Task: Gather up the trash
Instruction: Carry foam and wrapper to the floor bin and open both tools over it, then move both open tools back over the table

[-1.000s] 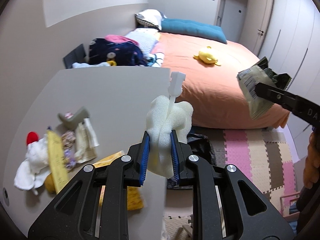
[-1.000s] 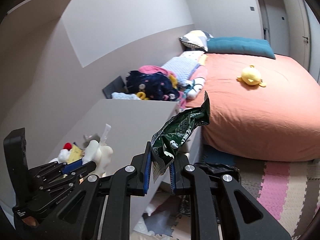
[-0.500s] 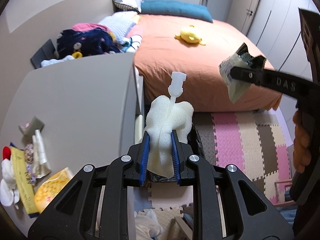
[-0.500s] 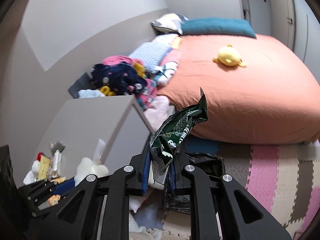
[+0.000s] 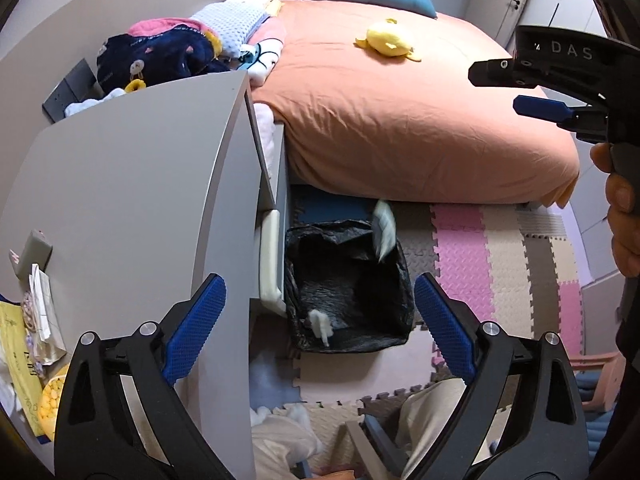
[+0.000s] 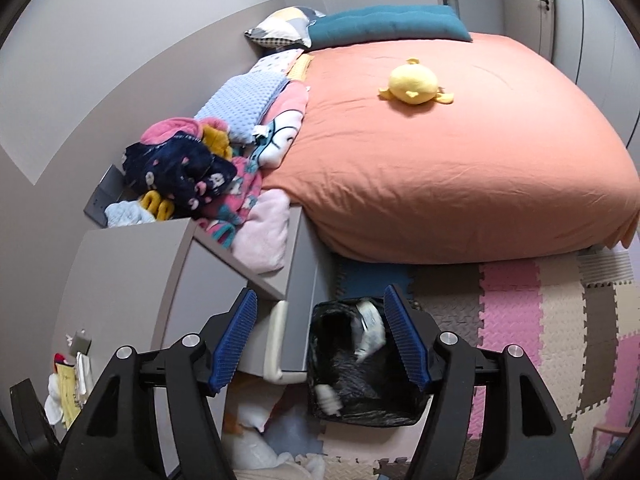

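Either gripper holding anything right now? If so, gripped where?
Nothing held. Left gripper and right gripper are both open, above the black-lined trash bin.

- Left wrist view: looks forward and steeply down from above the grey desk point(image 5: 132, 184) edge, facing the black-lined bin point(image 5: 348, 284) on the floor, with the bed point(image 5: 400, 112) far.
- Right wrist view: looks down from above toward the same bin point(image 6: 360, 364), seen near, bed point(image 6: 460, 176) beyond.
- Shared: bin, desk point(image 6: 128, 264), bed, foam floor mat point(image 5: 500, 264).
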Demonstrator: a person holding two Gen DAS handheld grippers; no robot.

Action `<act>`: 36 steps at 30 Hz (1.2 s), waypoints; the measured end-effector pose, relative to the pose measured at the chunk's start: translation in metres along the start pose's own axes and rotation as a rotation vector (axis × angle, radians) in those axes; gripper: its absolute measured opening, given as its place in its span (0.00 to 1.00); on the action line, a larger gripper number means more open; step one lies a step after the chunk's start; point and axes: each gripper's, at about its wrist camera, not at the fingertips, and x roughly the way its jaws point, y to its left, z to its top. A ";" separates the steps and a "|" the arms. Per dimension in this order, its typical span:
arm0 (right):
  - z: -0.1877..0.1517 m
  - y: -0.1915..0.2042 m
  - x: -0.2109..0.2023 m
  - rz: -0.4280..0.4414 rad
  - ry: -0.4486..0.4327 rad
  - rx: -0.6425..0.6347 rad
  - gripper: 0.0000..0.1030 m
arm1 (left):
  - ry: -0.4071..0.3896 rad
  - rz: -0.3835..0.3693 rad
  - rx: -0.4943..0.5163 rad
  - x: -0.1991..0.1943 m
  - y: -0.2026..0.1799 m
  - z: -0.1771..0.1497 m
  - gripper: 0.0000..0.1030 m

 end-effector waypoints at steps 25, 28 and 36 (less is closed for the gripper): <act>-0.018 0.064 -0.015 0.060 0.012 -0.102 0.65 | -0.072 0.031 -0.102 -0.054 0.056 -0.027 0.89; -0.024 0.077 -0.014 0.076 0.017 -0.118 0.65 | -0.077 0.037 -0.128 -0.062 0.071 -0.035 0.89; -0.044 0.113 -0.011 0.119 0.043 -0.167 0.66 | -0.093 0.082 -0.175 -0.078 0.105 -0.059 0.89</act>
